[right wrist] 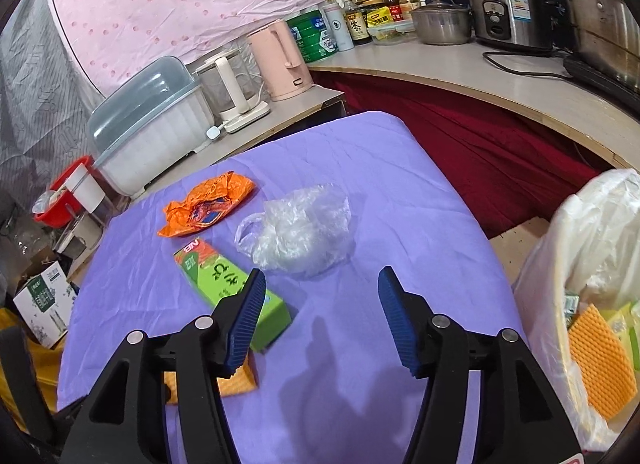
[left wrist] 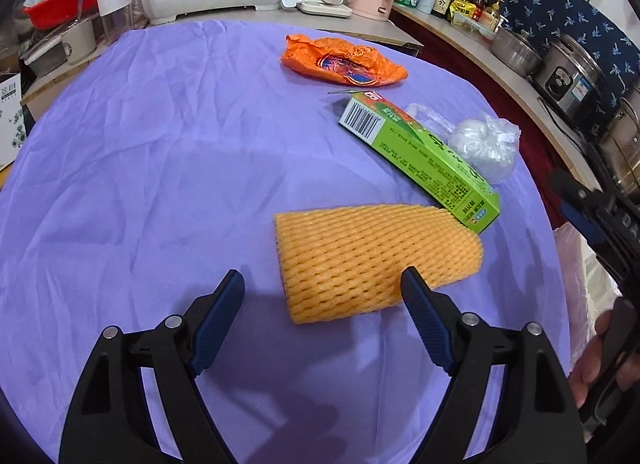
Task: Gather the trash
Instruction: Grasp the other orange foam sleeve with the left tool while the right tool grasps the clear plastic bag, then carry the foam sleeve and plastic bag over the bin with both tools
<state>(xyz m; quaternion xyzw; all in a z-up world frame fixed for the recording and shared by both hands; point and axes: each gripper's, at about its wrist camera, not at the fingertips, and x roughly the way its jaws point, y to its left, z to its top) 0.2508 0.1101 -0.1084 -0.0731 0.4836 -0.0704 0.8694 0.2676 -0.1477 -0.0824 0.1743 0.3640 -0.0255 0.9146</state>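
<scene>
1. Lying on the wrinkled purple tablecloth [left wrist: 140,151] are four pieces of trash: a yellow-orange foam fruit net sleeve [left wrist: 368,256], a long green cardboard box with a barcode end [left wrist: 420,159], a crumpled clear plastic bag [left wrist: 484,143] and a crumpled orange plastic wrapper [left wrist: 344,63].
2. The left gripper [left wrist: 322,292] hovers over the cloth with its blue ribbed jaws spread wide and nothing held; the near end of the foam sleeve lies in the gap between them, though neither pad presses on it.
3. The green box lies diagonally, its near end touching the far edge of the foam sleeve, and the clear bag sits just beside the box on its right side.
4. The orange wrapper lies farther back, apart from the box.
5. The right gripper [right wrist: 322,292] is also open and empty, its jaws parted above bare cloth, with the clear bag just beyond its tips and the green box partly hidden behind its left finger.
6. At the right edge of the right wrist view stands a bin lined with a white plastic bag [right wrist: 580,232], beside the table; another yellow-orange foam net [right wrist: 600,364] and some green packaging already lie inside.
7. Behind the table, a counter carries a pink kettle [right wrist: 282,59], a steel rice cooker [right wrist: 508,3] and bottles.
</scene>
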